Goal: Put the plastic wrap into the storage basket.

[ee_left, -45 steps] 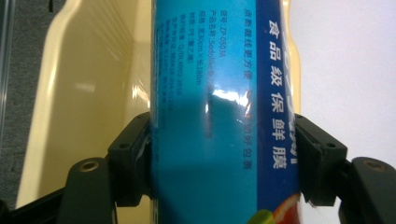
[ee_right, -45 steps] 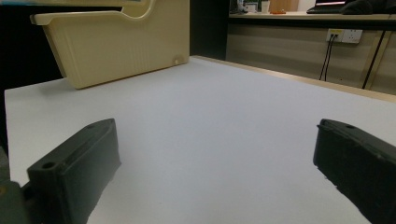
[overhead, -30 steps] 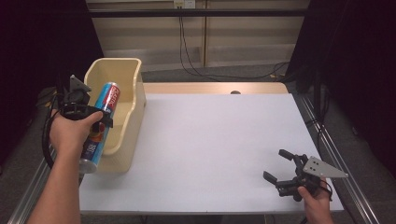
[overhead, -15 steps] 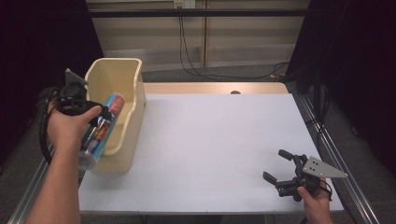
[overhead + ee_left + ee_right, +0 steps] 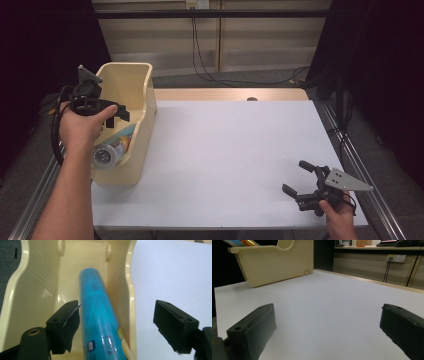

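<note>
White table, blue can in bin

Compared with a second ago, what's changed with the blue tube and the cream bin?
The left gripper lowered the blue cylindrical tube into the cream plastic bin and let go: its jaws have just been opening, and the tube lies in the bin, untouched. The right gripper, open above the white table, stayed put.
</note>
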### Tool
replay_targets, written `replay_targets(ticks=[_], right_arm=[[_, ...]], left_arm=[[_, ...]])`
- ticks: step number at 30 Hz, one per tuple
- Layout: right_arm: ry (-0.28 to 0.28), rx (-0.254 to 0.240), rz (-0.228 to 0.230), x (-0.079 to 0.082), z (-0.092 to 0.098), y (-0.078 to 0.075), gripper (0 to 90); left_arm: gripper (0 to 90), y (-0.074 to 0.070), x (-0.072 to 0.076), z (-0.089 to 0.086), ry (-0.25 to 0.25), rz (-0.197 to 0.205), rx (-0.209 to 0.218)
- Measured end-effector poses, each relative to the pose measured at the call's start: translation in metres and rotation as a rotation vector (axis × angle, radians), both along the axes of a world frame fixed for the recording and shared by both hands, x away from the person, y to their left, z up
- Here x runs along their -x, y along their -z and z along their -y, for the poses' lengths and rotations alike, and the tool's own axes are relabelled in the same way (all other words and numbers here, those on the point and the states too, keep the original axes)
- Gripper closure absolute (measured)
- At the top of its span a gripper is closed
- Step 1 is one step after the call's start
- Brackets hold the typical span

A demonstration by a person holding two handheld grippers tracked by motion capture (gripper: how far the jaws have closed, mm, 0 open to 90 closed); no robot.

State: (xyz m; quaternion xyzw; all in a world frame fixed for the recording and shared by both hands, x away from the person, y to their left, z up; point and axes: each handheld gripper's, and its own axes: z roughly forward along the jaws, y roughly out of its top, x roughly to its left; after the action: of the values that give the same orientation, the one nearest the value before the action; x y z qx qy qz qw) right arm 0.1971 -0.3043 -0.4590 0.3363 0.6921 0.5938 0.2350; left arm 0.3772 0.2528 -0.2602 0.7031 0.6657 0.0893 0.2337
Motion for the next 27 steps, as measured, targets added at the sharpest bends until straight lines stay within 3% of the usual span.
replay_targets(ticks=[10,27], right_arm=[[-0.005,0.002,0.002,0.001,-0.001,0.000,0.3],[0.004,-0.004,0.001,0.001,0.001,0.000,0.2]], left_arm=[[16.8,-0.004,-0.003,0.016,0.021,0.015,0.020],[14.7,0.001,-0.008,0.050,0.092,0.030,0.052]])
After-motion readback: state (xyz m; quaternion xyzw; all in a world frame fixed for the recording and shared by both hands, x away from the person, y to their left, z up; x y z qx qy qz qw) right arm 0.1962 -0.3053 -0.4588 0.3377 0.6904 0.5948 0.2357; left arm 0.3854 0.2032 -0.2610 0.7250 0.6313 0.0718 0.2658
